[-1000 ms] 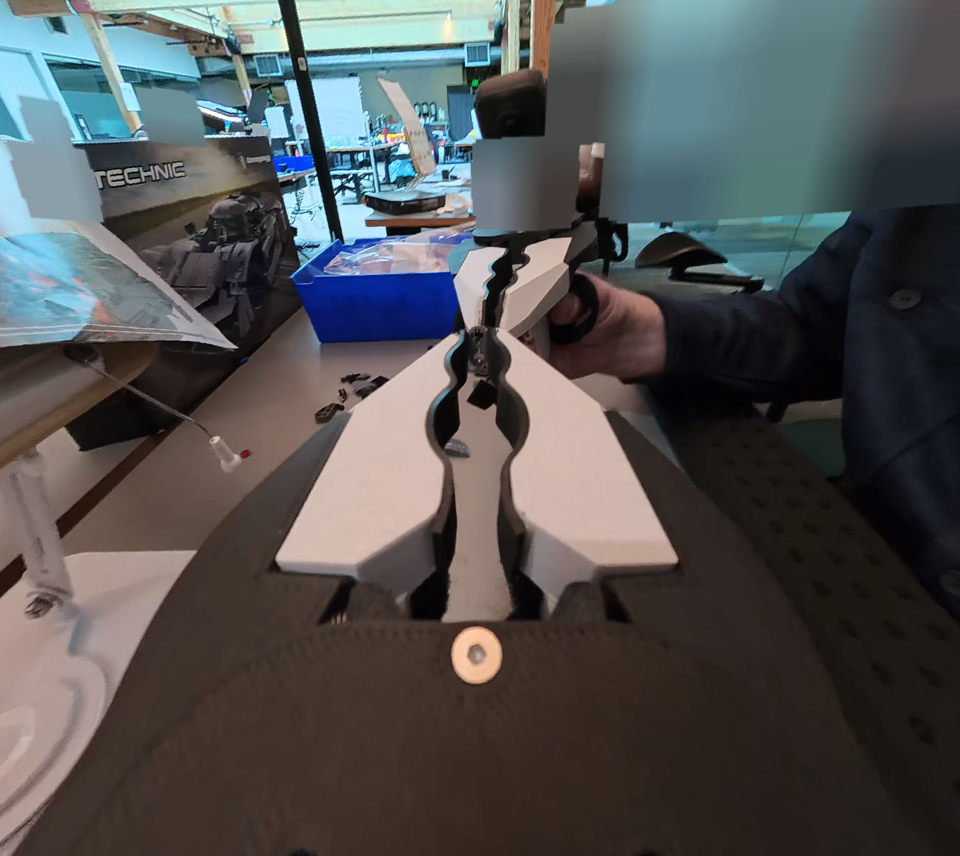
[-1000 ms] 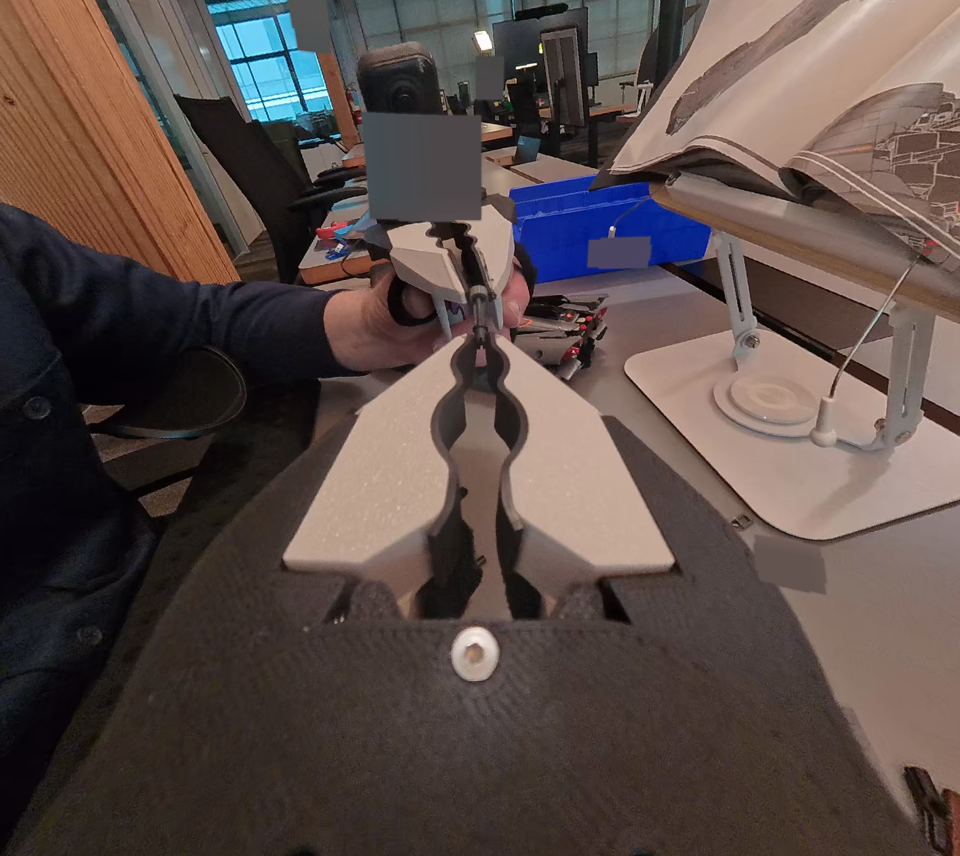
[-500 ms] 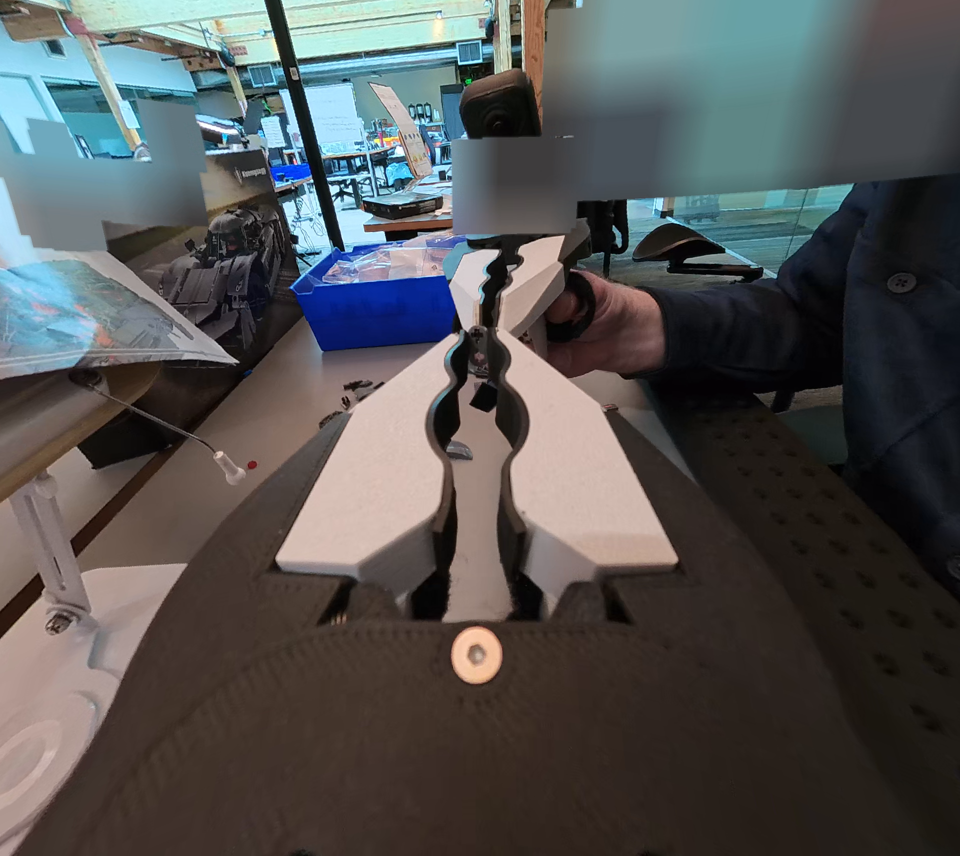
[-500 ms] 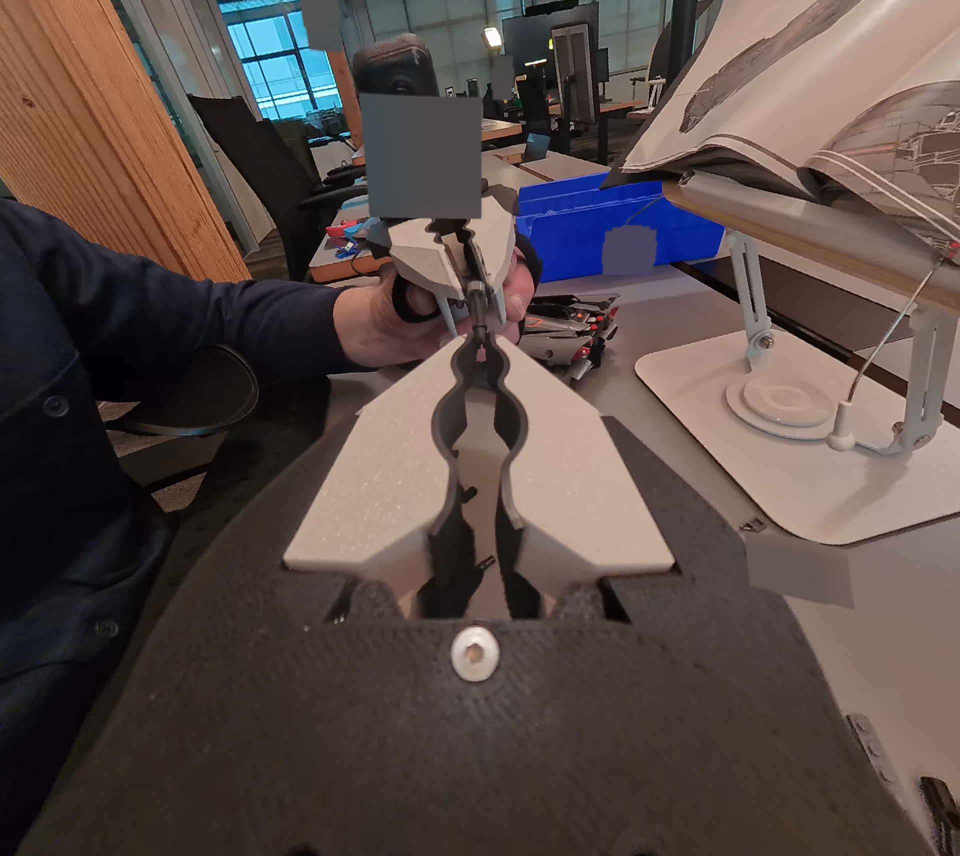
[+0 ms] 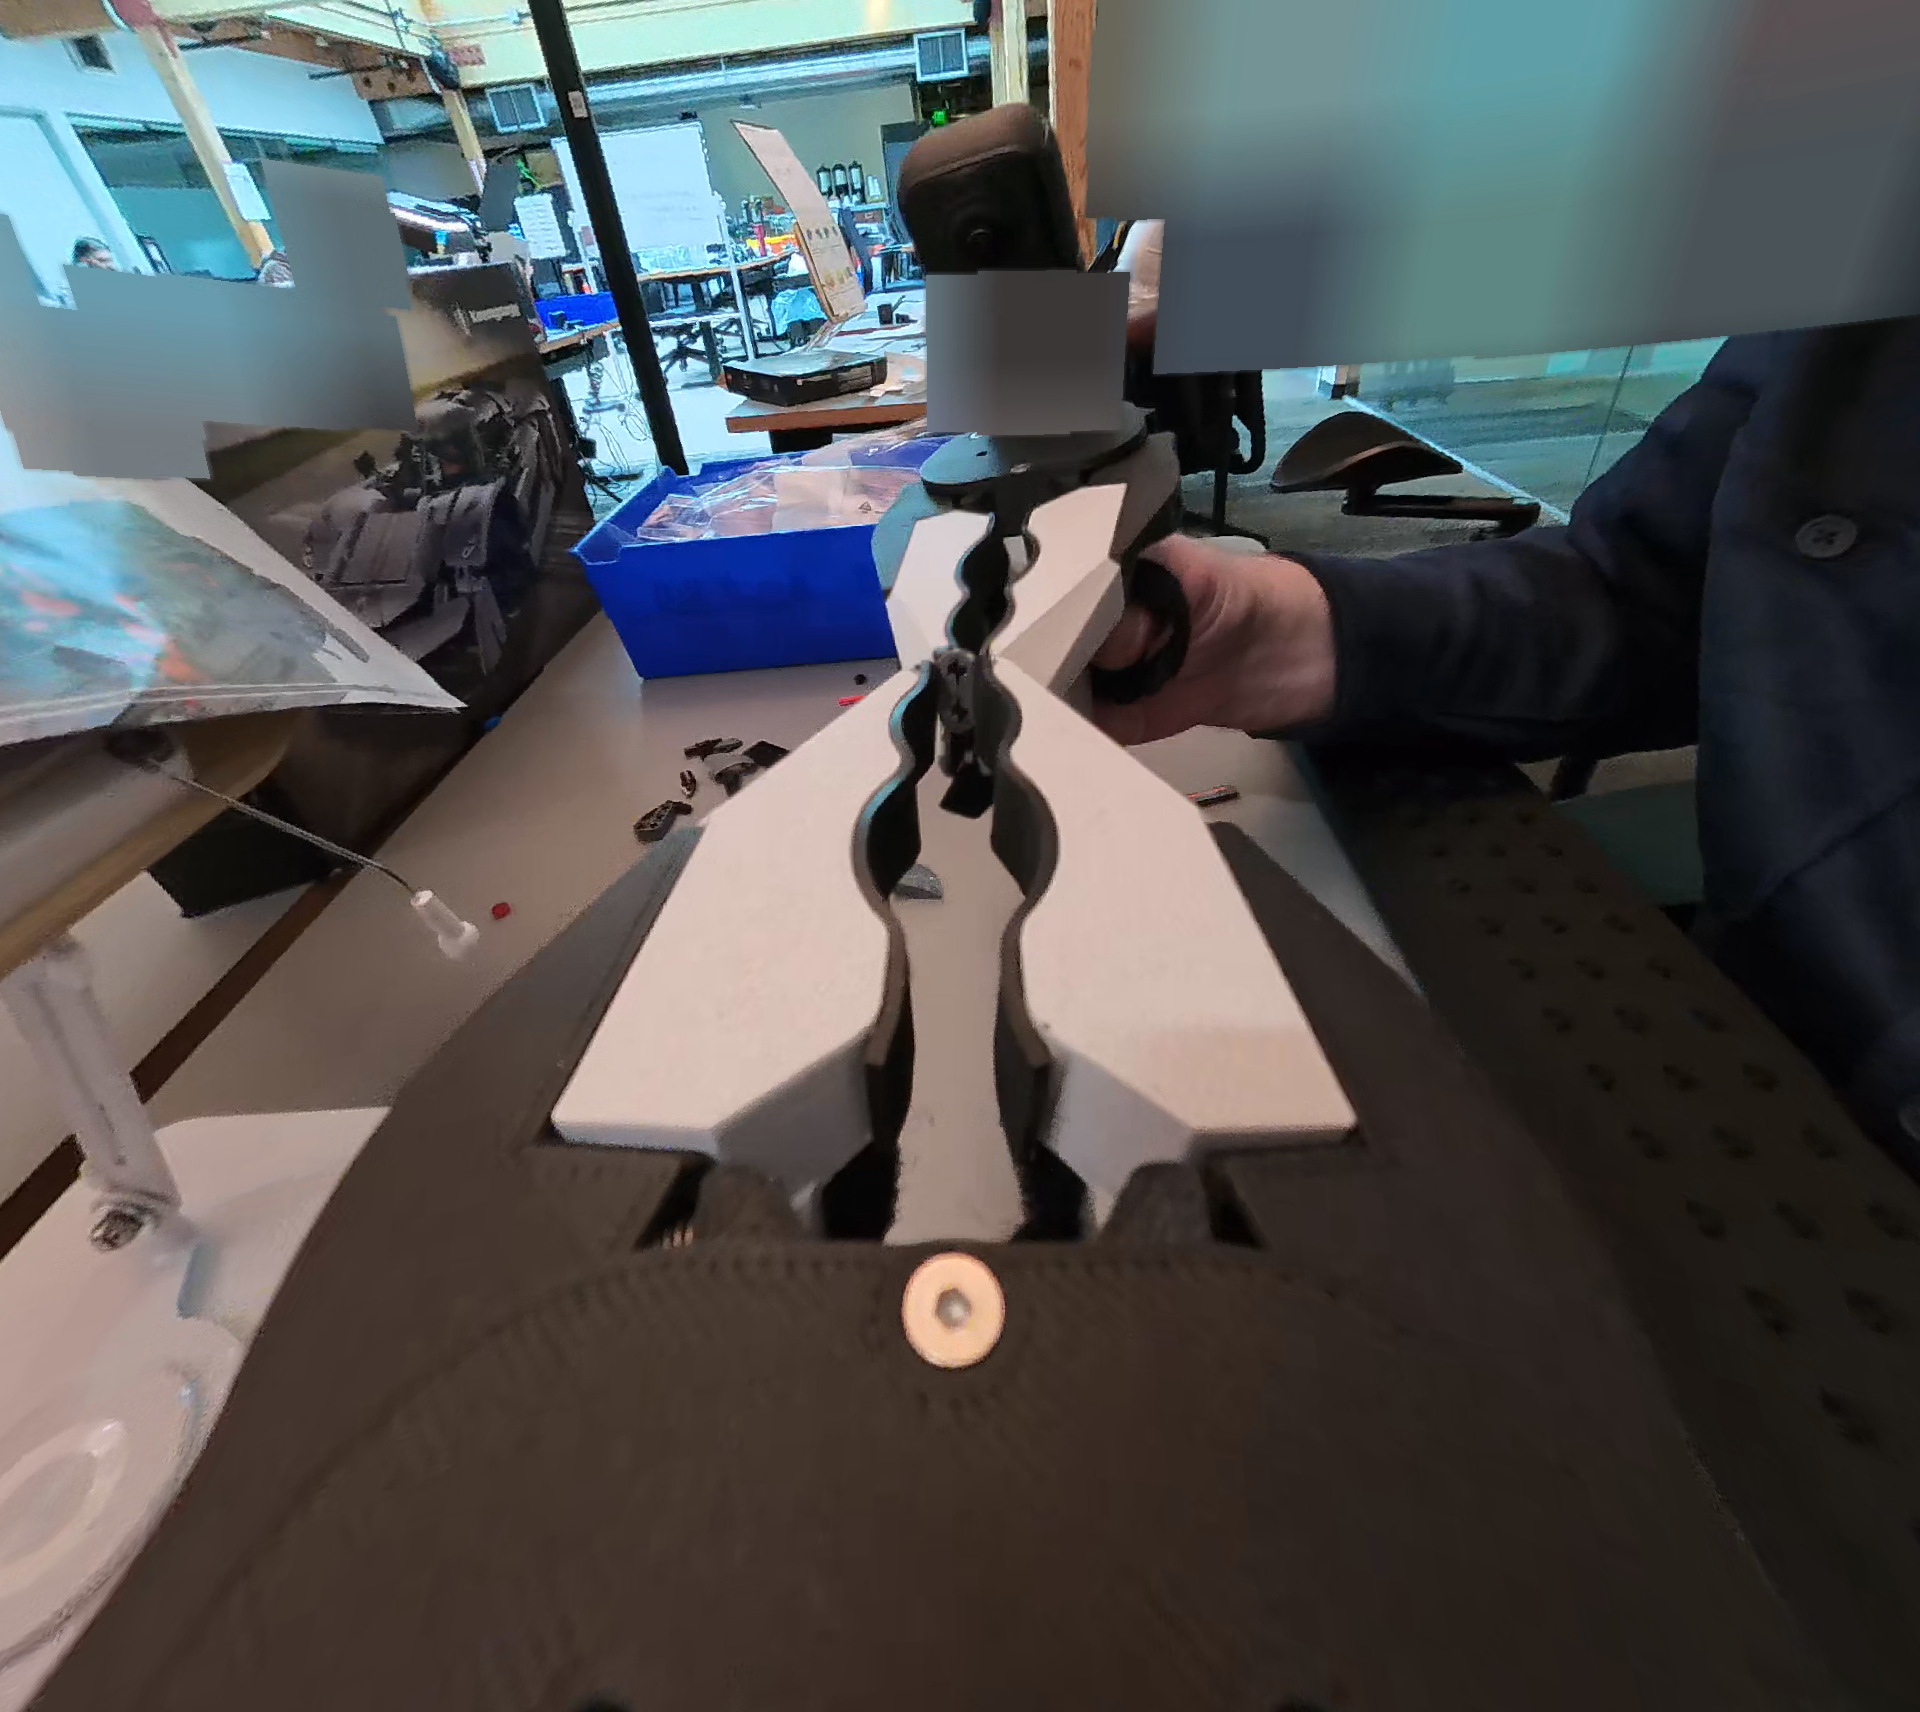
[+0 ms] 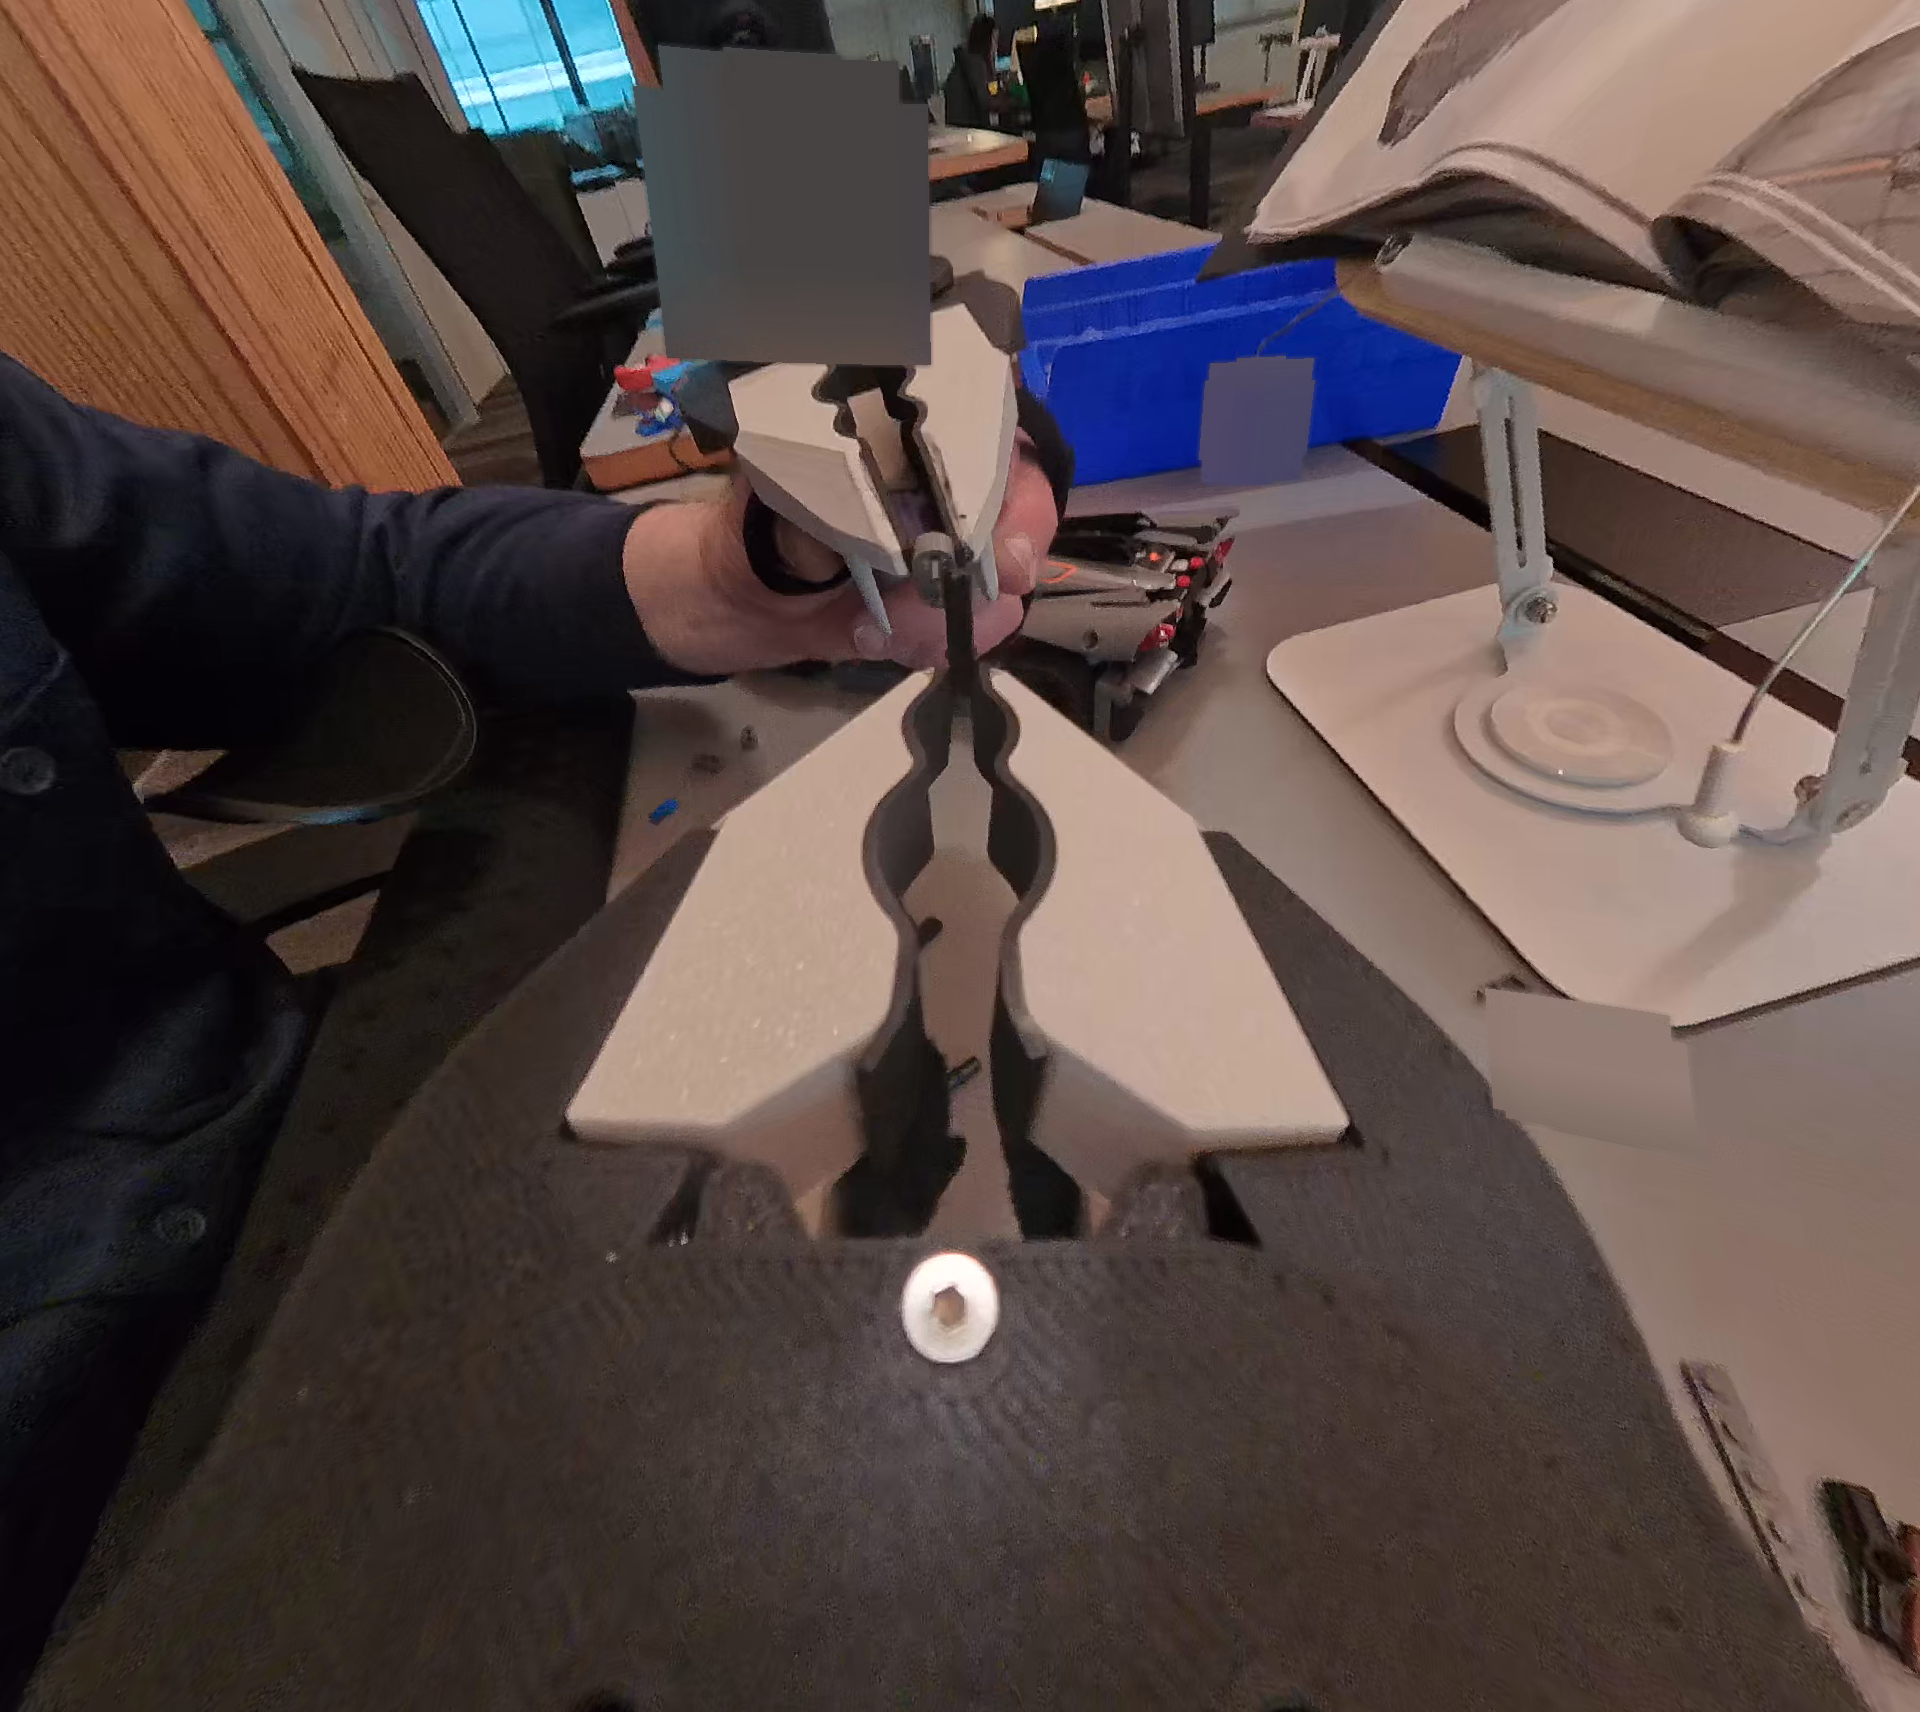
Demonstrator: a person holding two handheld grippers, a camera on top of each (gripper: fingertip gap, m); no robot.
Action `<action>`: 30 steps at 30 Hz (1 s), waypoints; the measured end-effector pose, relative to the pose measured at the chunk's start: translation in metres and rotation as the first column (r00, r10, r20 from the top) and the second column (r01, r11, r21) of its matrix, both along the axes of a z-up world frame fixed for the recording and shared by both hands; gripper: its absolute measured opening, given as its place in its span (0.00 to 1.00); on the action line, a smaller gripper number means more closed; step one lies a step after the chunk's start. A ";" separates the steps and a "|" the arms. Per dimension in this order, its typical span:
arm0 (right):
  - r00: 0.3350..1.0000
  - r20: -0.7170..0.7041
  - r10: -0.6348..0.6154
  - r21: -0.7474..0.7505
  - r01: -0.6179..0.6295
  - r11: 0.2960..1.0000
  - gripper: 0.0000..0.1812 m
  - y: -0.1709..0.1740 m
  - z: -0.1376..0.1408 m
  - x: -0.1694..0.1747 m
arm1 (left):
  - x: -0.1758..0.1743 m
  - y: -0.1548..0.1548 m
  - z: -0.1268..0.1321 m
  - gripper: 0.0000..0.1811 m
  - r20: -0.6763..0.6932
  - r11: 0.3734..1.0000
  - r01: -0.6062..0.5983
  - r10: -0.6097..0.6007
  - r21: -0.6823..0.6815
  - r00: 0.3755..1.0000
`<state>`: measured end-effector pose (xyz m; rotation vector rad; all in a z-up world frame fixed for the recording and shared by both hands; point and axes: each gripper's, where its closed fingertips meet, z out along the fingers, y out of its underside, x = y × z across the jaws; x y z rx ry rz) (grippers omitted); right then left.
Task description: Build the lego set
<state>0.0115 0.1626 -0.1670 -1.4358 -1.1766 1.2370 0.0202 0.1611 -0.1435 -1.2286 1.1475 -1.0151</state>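
Right now the task's thing is a thin dark axle (image 6: 957, 623) held in the air above the near edge of the table (image 5: 582, 789), and both tools meet on it tip to tip. My right gripper (image 6: 961, 694) is clenched on its lower end; my left gripper (image 5: 961, 706) is closed on a small grey connector piece (image 5: 958, 694) at the other end. In the right wrist view a light grey bush (image 6: 928, 571) sits at the top of the axle between the left tool's tips.

I judge the step to be seating the axle into that connector. To do it well I would keep both tools in one straight line, push along the axle only, and avoid any twist, since a rod this thin will likely pivot in the pads. I cannot tell how deep it already sits.

Farther back, the partly built model (image 6: 1127, 592) rests mid-table, loose black pieces (image 5: 717, 763) lie toward the blue bin (image 5: 748, 597), and the instruction book on its stand (image 6: 1558, 727) occupies the table's far side.
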 end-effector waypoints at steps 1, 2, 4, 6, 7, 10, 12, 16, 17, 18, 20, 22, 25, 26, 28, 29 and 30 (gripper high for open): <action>1.000 0.023 0.000 0.009 0.000 1.000 0.00 -0.001 -0.003 -0.001 | 0.001 0.000 -0.002 0.02 -0.002 1.000 0.000 0.000 -0.004 1.000; 0.999 0.051 -0.005 0.020 0.004 1.000 0.00 -0.001 -0.007 -0.001 | 0.001 0.000 -0.004 0.02 -0.008 1.000 0.001 -0.001 -0.007 1.000; 0.994 0.103 -0.023 0.043 0.019 0.999 0.00 0.001 -0.013 0.000 | 0.001 0.000 -0.006 0.02 -0.014 1.000 0.002 -0.002 -0.008 1.000; 0.991 0.132 -0.028 0.052 0.021 0.998 0.00 0.001 -0.016 0.000 | 0.000 0.002 -0.009 0.02 -0.034 1.000 -0.004 0.004 -0.004 0.999; 0.988 0.154 -0.035 0.063 0.025 0.998 0.00 0.002 -0.019 0.000 | -0.001 0.003 -0.010 0.02 -0.049 1.000 -0.013 0.013 0.007 0.999; 0.978 0.204 -0.051 0.090 0.033 0.995 0.00 0.002 -0.027 -0.001 | -0.001 0.003 -0.019 0.02 -0.144 0.997 -0.032 0.042 0.067 0.989; 0.971 0.231 -0.060 0.100 0.038 0.994 0.00 0.003 -0.031 -0.002 | -0.001 0.003 -0.024 0.02 -0.207 0.993 -0.045 0.067 0.110 0.976; 0.957 0.278 -0.079 0.125 0.045 0.991 0.00 0.005 -0.040 -0.002 | -0.005 0.006 -0.032 0.02 -0.316 0.980 -0.061 0.120 0.190 0.941; 0.952 0.293 -0.087 0.140 0.047 0.989 0.00 0.005 -0.042 -0.002 | -0.006 0.006 -0.036 0.02 -0.353 0.975 -0.059 0.133 0.213 0.926; 0.948 0.304 -0.092 0.149 0.048 0.988 0.00 0.006 -0.044 -0.002 | -0.007 0.007 -0.039 0.02 -0.386 0.970 -0.060 0.150 0.235 0.910; 0.944 0.316 -0.095 0.152 0.049 0.987 0.00 0.006 -0.046 -0.002 | -0.007 0.005 -0.043 0.02 -0.434 0.964 -0.050 0.164 0.262 0.886; 0.937 0.334 -0.105 0.167 0.050 0.985 0.00 0.007 -0.049 -0.003 | -0.007 0.007 -0.047 0.02 -0.471 0.954 -0.056 0.196 0.294 0.860; 0.927 0.357 -0.114 0.182 0.051 0.982 0.01 0.008 -0.054 -0.003 | -0.007 0.008 -0.051 0.02 -0.507 0.947 -0.053 0.216 0.316 0.835; 0.927 0.358 -0.113 0.184 0.049 0.982 0.00 0.007 -0.054 -0.003 | -0.007 0.008 -0.051 0.02 -0.509 0.947 -0.052 0.217 0.318 0.833; 0.922 0.369 -0.118 0.197 0.047 0.979 0.01 0.008 -0.056 -0.003 | -0.008 0.008 -0.054 0.02 -0.532 0.942 -0.046 0.227 0.332 0.816; 0.919 0.376 -0.121 0.205 0.045 0.978 0.00 0.008 -0.057 -0.003 | -0.009 0.009 -0.056 0.02 -0.545 0.939 -0.043 0.235 0.342 0.805; 0.916 0.382 -0.123 0.212 0.043 0.976 0.00 0.008 -0.058 -0.003 | -0.008 0.008 -0.056 0.02 -0.556 0.938 -0.035 0.235 0.346 0.797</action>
